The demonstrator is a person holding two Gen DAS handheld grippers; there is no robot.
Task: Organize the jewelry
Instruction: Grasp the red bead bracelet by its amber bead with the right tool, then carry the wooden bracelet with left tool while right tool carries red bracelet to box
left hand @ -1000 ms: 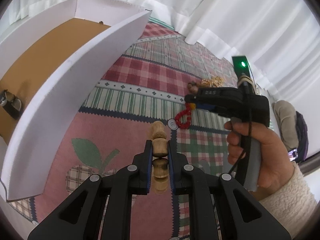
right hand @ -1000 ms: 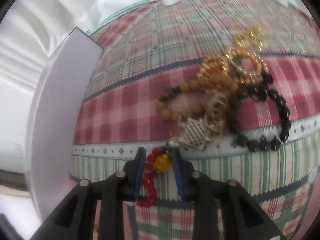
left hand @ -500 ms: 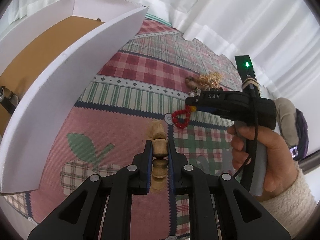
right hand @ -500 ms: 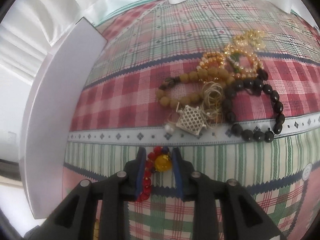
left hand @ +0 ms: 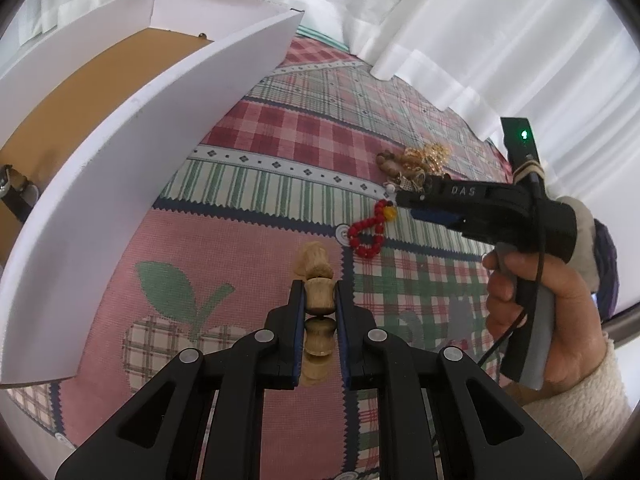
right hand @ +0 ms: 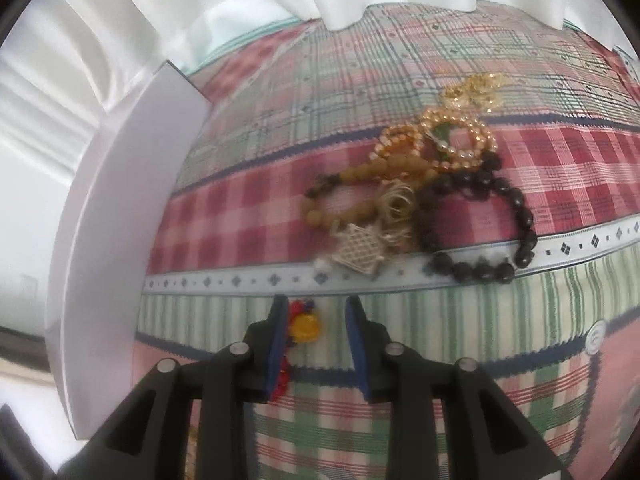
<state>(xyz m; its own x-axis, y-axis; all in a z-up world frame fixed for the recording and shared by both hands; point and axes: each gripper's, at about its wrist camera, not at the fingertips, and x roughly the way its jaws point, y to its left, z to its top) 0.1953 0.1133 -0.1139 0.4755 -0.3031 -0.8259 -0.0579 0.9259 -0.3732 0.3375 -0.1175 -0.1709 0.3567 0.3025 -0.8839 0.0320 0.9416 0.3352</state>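
My left gripper (left hand: 320, 286) is shut on a string of chunky wooden beads (left hand: 316, 264), held above the pink patch of the cloth. My right gripper (right hand: 316, 304) stands partly open just short of the jewelry pile (right hand: 420, 200). The red bead bracelet (left hand: 366, 236) with its yellow bead (right hand: 305, 326) lies against the left pad, with a clear gap to the right pad. The left wrist view shows the right gripper (left hand: 394, 200) low over the cloth with the red loop trailing under its tip. The pile holds a tan bead bracelet, a black bead bracelet (right hand: 520, 224), gold beads and a white woven charm (right hand: 360, 248).
A white box (left hand: 120, 152) with a brown floor stands at the left; a dark-strapped watch (left hand: 12, 192) lies inside. Its wall (right hand: 112, 240) is close on the right gripper's left. The patchwork tablecloth (left hand: 280, 184) covers the table. White curtains hang behind. A hand (left hand: 552, 320) holds the right gripper.
The right gripper has drawn back from the pile. The yellow bead, which filled the space between the pads, now sits by the left pad. The left gripper and its wooden beads have stayed put.
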